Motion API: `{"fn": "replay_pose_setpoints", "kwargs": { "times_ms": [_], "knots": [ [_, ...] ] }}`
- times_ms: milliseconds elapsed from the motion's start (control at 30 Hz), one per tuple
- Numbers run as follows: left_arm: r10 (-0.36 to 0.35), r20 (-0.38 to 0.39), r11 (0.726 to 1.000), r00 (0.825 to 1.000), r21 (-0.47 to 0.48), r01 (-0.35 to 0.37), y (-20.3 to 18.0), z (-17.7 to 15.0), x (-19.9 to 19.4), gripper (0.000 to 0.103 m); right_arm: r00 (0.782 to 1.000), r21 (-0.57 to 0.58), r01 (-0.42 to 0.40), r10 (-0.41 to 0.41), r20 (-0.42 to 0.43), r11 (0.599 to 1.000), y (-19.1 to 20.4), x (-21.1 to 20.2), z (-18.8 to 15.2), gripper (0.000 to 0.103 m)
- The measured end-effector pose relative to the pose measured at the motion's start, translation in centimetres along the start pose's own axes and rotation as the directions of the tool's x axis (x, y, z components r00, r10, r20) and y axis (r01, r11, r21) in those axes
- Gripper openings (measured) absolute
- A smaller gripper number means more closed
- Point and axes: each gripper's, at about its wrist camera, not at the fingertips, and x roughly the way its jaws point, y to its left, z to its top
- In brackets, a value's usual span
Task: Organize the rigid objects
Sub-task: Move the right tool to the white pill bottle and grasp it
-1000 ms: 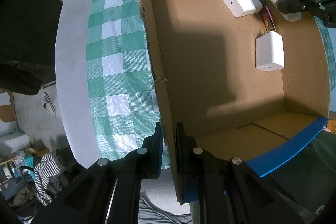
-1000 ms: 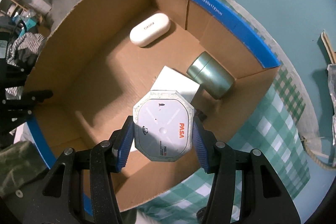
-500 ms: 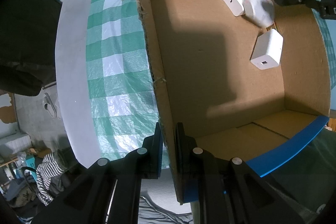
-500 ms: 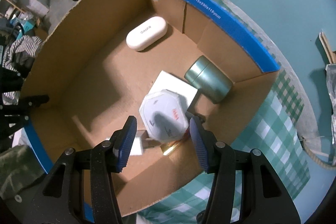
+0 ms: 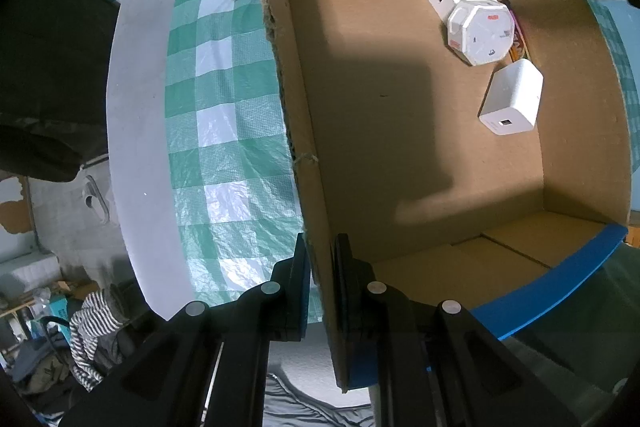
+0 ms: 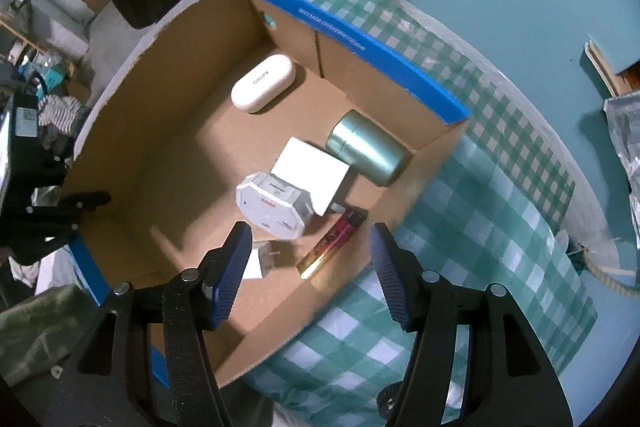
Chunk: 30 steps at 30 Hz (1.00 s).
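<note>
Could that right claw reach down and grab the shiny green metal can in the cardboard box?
Probably yes. The right claw hangs open above the box, and the shiny green metal can lies uncovered, though close beside a flat white box.

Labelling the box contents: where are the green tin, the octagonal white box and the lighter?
green tin (image 6: 366, 151), right wrist view, on its curved side.
octagonal white box (image 5: 480, 33), left wrist view, on its flat top face.
lighter (image 6: 332, 243), right wrist view, on its red body.

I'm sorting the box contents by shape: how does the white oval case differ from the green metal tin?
The white oval case is a flattened, rounded capsule with grey lettering on top; the green metal tin is a plain cylinder with a sheen. The case lies alone near the box's far corner; the tin lies on its side against the blue-edged wall, beside a white square adapter. Both rest inside the cardboard box.
</note>
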Motion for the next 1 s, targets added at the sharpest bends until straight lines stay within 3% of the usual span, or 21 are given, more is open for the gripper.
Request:
{"fn": "replay_pose_setpoints", "kwargs": {
  "times_ms": [600, 933, 1000],
  "knots": [
    [0.021, -0.003, 1.0, 1.0, 0.008, -0.021, -0.8, 0.2, -0.8, 0.013, 1.0, 0.202, 0.013, -0.017, 0.015, 0.979, -6.1, -3.3, -6.3, 0.066],
    [0.017, -0.009, 1.0, 1.0, -0.006, -0.017, -0.8, 0.0, -0.6, 0.013, 1.0, 0.425, 0.005, -0.002, -0.008, 0.905, -12.3, -3.8, -12.2, 0.066],
    [0.016, -0.008, 1.0, 1.0, -0.005, -0.016, -0.6, 0.1, -0.5, 0.013, 1.0, 0.458, 0.021, -0.015, -0.017, 0.889, -13.5, -3.8, -13.2, 0.071]
  ]
}}
